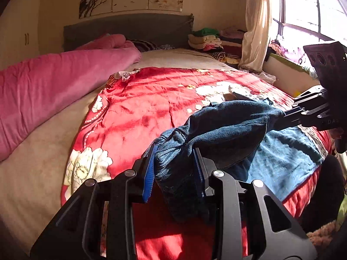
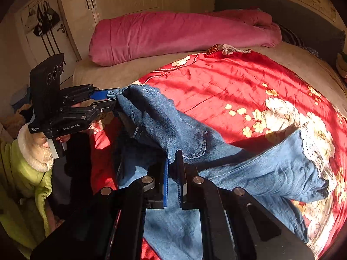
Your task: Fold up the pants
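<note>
Risk, left side: left hand-held gripper [image 1: 175,169] is clenching a thick wad of the jeans [image 1: 221,130]; bunched denim could be working loose from the pads.
Risk, right side: right hand-held gripper [image 2: 172,179] is pinching a thin fold; a hard pull may be tearing it free.
Location: jeans are hanging between both grippers above the red floral quilt [image 2: 227,82], legs trailing onto the bed.
Appearance: blue denim, creased, back pocket showing, lace trim [image 2: 314,145] at one cuff.
</note>
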Demonstrator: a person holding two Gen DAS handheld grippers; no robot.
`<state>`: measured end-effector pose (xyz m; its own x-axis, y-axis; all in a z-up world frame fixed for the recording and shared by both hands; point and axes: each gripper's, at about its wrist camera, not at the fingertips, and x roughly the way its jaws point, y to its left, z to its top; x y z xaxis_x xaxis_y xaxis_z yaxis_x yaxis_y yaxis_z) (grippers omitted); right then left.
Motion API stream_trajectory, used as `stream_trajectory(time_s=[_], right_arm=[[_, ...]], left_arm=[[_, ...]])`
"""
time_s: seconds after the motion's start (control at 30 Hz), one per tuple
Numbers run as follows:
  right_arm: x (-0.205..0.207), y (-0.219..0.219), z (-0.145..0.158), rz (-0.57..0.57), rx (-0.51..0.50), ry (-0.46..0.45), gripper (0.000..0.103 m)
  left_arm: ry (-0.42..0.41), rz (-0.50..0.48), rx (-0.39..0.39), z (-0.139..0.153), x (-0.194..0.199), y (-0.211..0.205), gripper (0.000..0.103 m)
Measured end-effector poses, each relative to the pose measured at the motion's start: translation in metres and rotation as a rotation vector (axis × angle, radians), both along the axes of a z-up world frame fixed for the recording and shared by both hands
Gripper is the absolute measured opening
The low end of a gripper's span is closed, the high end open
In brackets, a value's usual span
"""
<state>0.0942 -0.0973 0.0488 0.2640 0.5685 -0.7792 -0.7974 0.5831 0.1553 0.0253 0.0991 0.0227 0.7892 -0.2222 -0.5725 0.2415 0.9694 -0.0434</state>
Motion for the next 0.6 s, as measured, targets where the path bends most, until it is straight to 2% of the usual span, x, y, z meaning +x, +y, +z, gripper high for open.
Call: stream_trajectory(time_s=[0.17, 0.33, 0.43, 0.6], right_arm=[[-0.034, -0.008, -0.037, 0.007, -0.018, 0.073, 0.006], [-0.048, -0.009, -0.067, -0.027, -0.034, 0.112, 0.007], [-0.049, -0.010, -0.077, -0.050, -0.033, 0.128, 0.009], [-0.049, -0.009, -0.083, -0.073, -0.027, 0.138, 0.010]], left_arm=[[0.083, -0.036, -0.002, -0.017, -0.020, -0.004, 0.026], [0.153, -0.038, 0.016, -0.031, -0.031, -0.004, 0.035], [0.189, -0.035, -0.004, -0.036, -0.035, -0.002, 0.037], [0.204, 0.002, -0.012, -0.031, -0.047, 0.007, 0.048]])
